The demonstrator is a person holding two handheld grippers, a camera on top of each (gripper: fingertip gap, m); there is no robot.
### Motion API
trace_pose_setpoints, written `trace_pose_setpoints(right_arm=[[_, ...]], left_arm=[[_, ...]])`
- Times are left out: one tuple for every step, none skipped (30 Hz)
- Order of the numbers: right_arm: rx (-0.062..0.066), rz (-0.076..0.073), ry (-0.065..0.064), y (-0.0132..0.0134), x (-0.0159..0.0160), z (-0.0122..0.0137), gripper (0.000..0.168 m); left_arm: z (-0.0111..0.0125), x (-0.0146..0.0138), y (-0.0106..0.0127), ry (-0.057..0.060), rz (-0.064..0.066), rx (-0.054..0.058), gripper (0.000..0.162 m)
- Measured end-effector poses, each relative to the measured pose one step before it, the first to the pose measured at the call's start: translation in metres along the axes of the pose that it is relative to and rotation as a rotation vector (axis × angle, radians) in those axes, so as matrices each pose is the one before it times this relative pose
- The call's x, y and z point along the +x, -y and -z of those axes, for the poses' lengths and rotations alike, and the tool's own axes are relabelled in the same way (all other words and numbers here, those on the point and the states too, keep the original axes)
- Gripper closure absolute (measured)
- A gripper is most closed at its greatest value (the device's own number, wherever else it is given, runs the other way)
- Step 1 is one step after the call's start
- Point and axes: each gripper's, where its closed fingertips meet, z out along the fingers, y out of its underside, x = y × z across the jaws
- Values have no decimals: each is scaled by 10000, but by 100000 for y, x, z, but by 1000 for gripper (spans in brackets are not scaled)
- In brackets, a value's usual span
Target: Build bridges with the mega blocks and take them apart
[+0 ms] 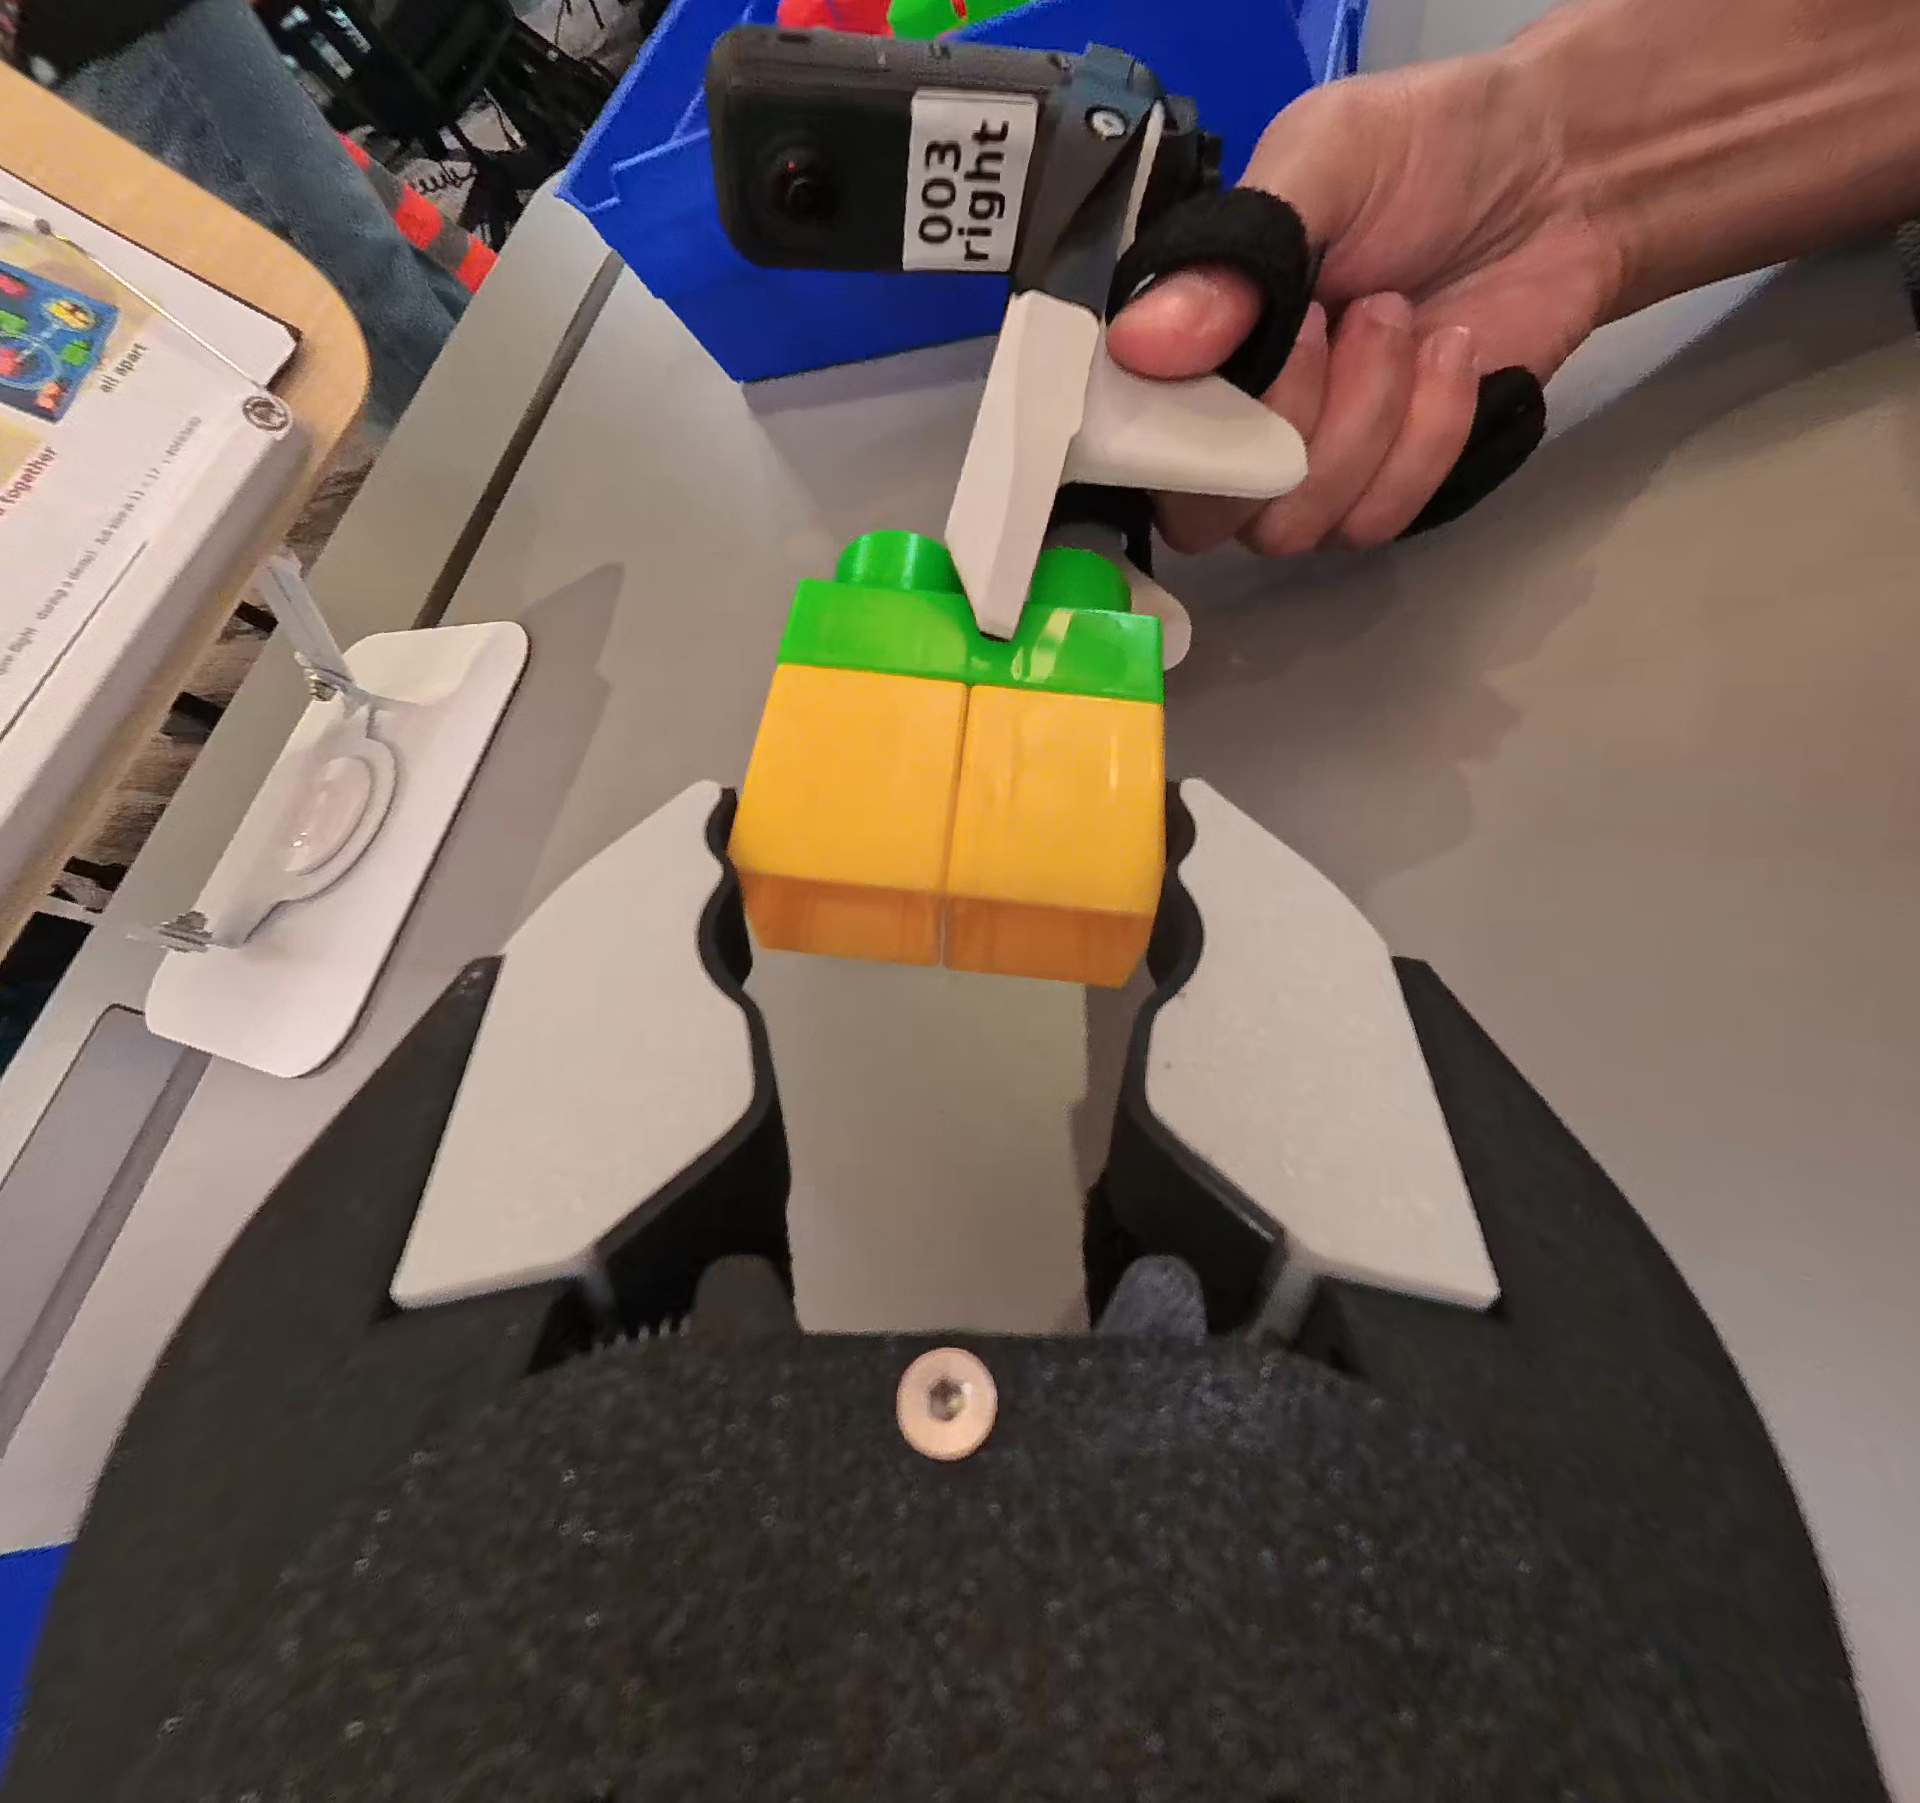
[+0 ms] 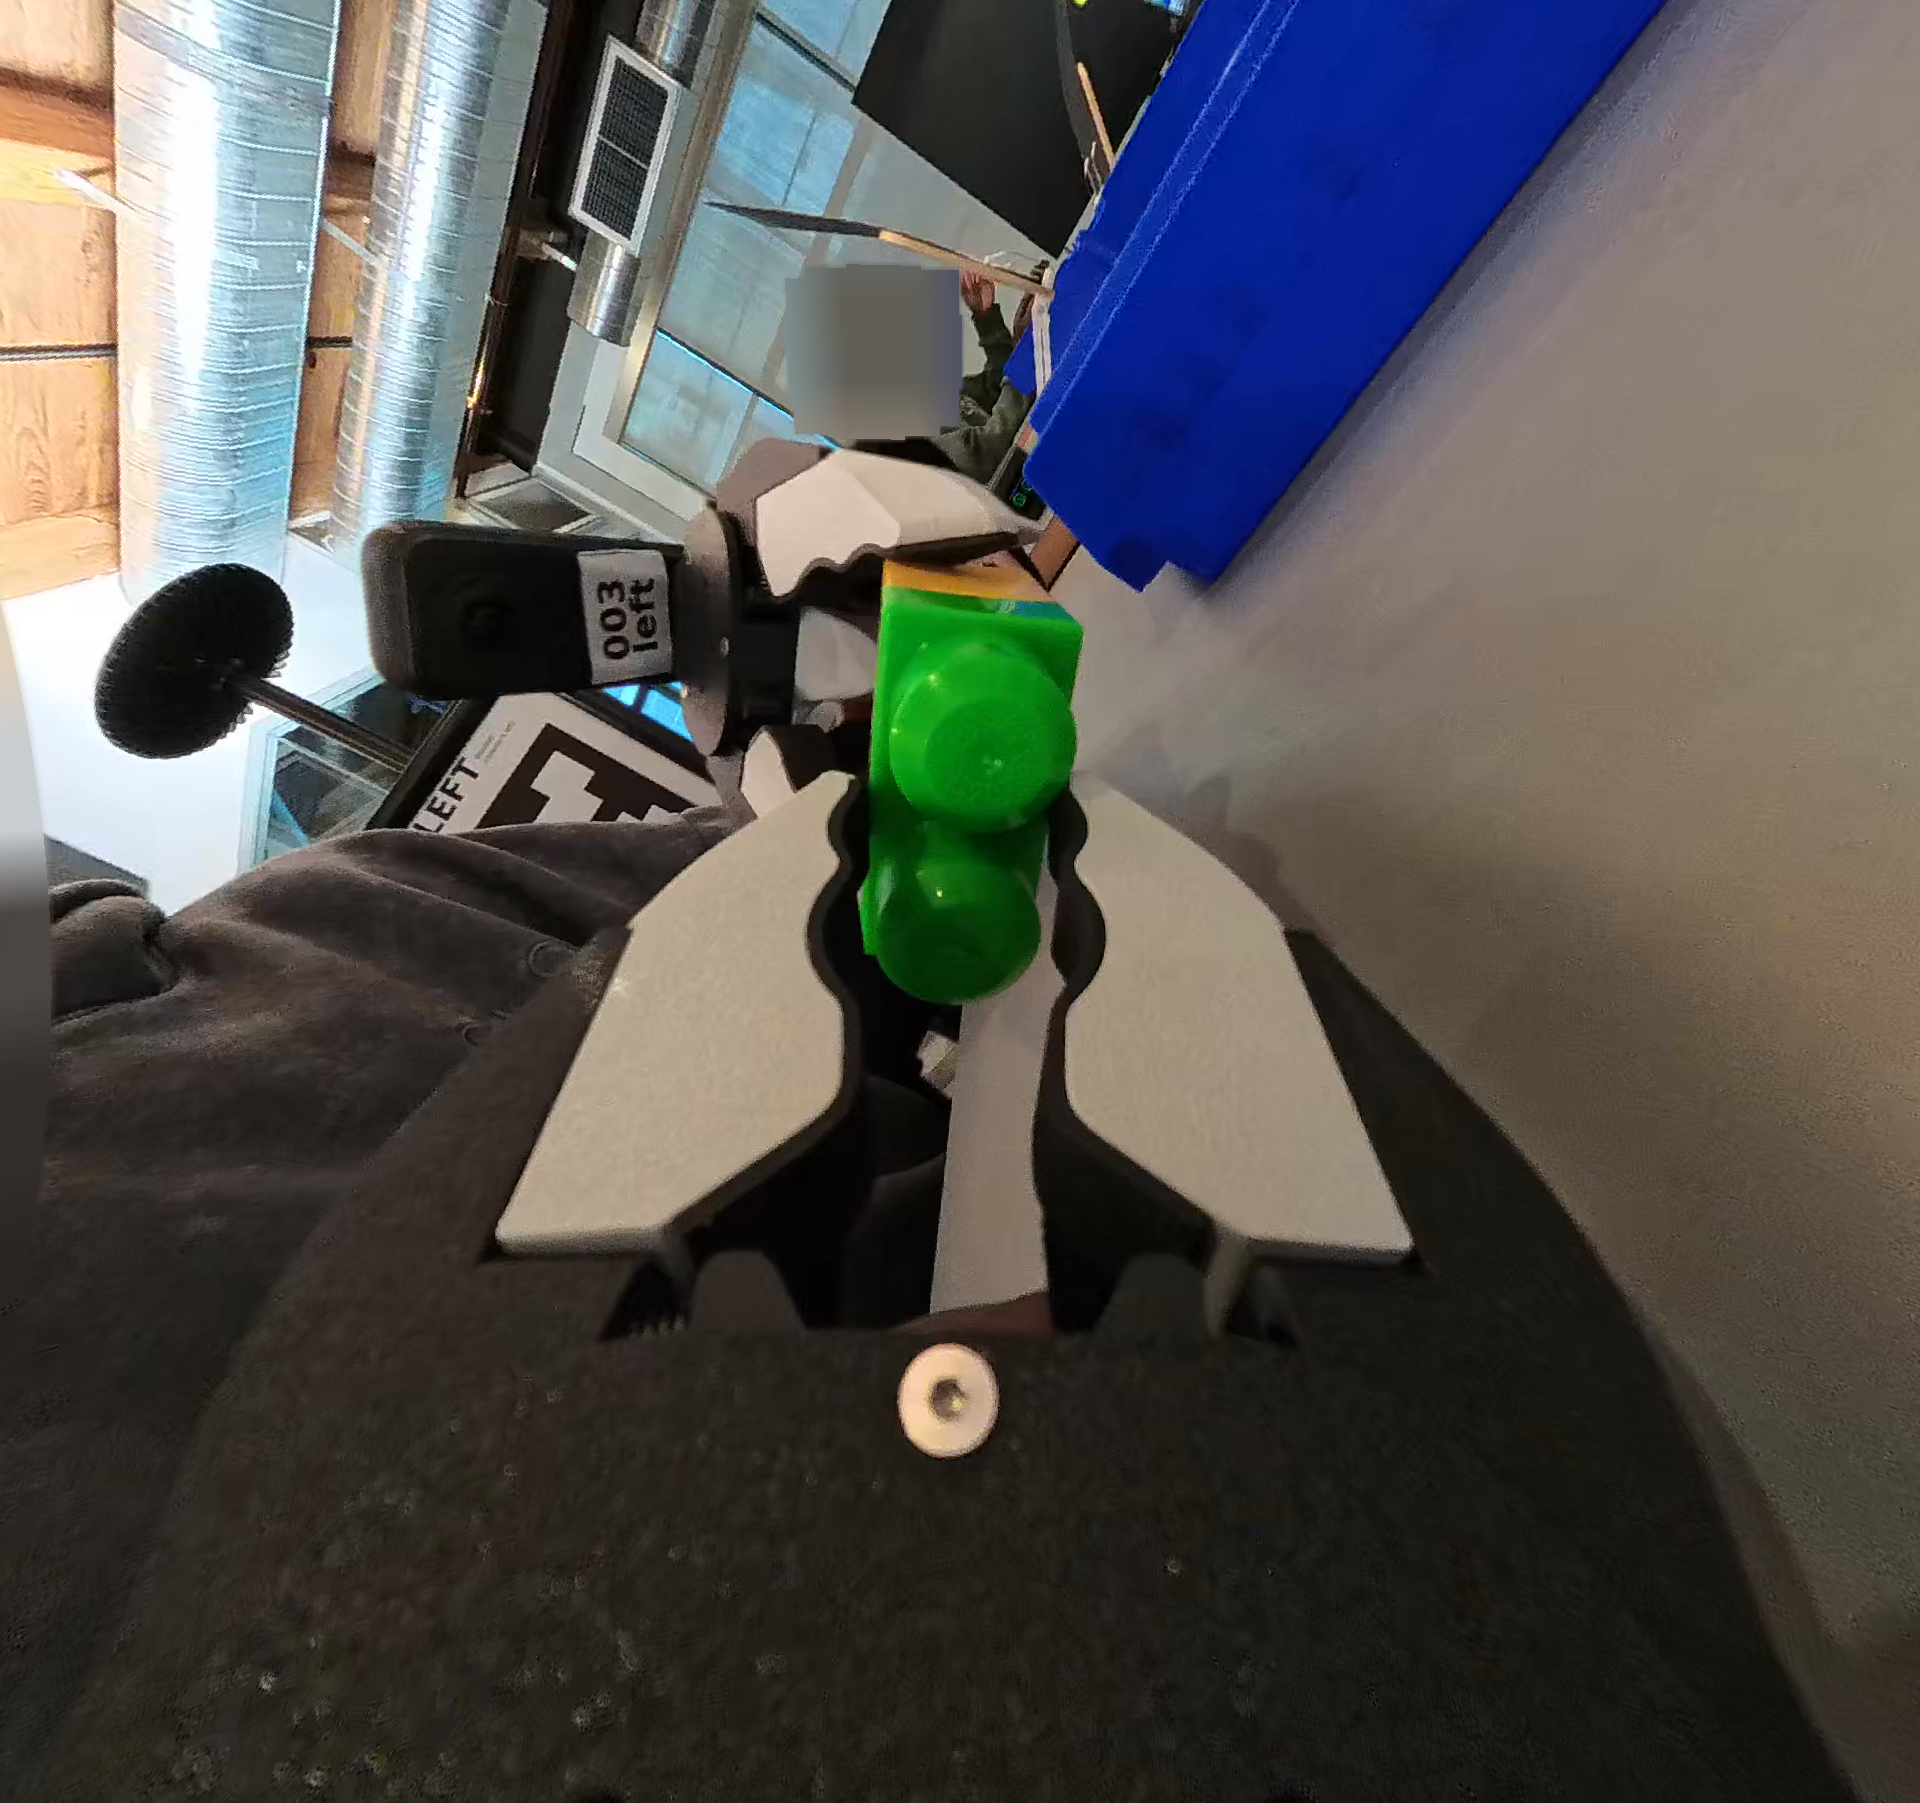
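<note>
Green block [image 1: 966, 647] pinched by right claw [image 1: 1003, 626], far finger hidden; left claw [image 1: 951, 880] clamps yellow blocks [image 1: 951, 818].

I count two yellow blocks [image 1: 951, 818] and one green block [image 1: 966, 636] between my jaws, two grippers, one bin [image 1: 1174, 226].

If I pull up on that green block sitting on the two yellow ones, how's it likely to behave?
The green block looks like rigid, glossy plastic, so it probably won't flex but may slip in the right gripper. It spans both yellow blocks, so it likely pops off suddenly. It seems light; the left gripper bracing the yellow pair should help.
</note>
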Motion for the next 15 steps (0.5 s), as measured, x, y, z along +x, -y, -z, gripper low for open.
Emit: trace_pose_setpoints(right_arm=[[68, 173, -79, 234, -139, 22, 135], [22, 227, -79, 286, -330, 66, 135], [72, 340, -254, 432, -295, 136, 135], [-59, 436, -494, 358, -226, 262, 135], [-141, 470, -651, 337, -251, 540, 135], [23, 427, -608, 577, -562, 869, 135], [0, 349, -709, 607, -607, 1207, 135], [-47, 573, -853, 659, -676, 1616, 135], [-92, 752, -1090, 804, -370, 2116, 135], [-177, 730, -1462, 950, 552, 2743, 135], [-143, 499, -1679, 990, 1593, 3228, 135], [-367, 412, -1653, 507, 2478, 3201, 135], [-784, 223, -1366, -543, 2987, 2526, 135], [-982, -315, -1208, -1346, 3329, 1543, 135], [-785, -331, -1058, -1355, 3079, 518, 135]], left_arm=[[24, -162, 137, 83, -20, 96, 86], [63, -186, 305, 159, -2, 188, 86], [89, -131, 422, 187, 58, 204, 86], [110, 65, 412, 60, 127, 105, 78], [197, 240, 419, -107, 256, 43, 71], [344, 242, 399, -185, 425, 68, 71], [418, 197, 367, -241, 596, 132, 72], [359, 33, 244, -225, 794, 166, 73], [172, -117, 102, -192, 979, 167, 74], [-39, -277, -140, -161, 1118, 66, 79], [-265, -297, -375, -211, 1147, -92, 76], [-394, -66, -447, -385, 1040, -158, 69], [-431, -72, -455, -381, 947, -175, 69], [-415, -220, -376, -271, 846, -164, 69], [-338, 28, -252, -378, 600, -119, 72]])
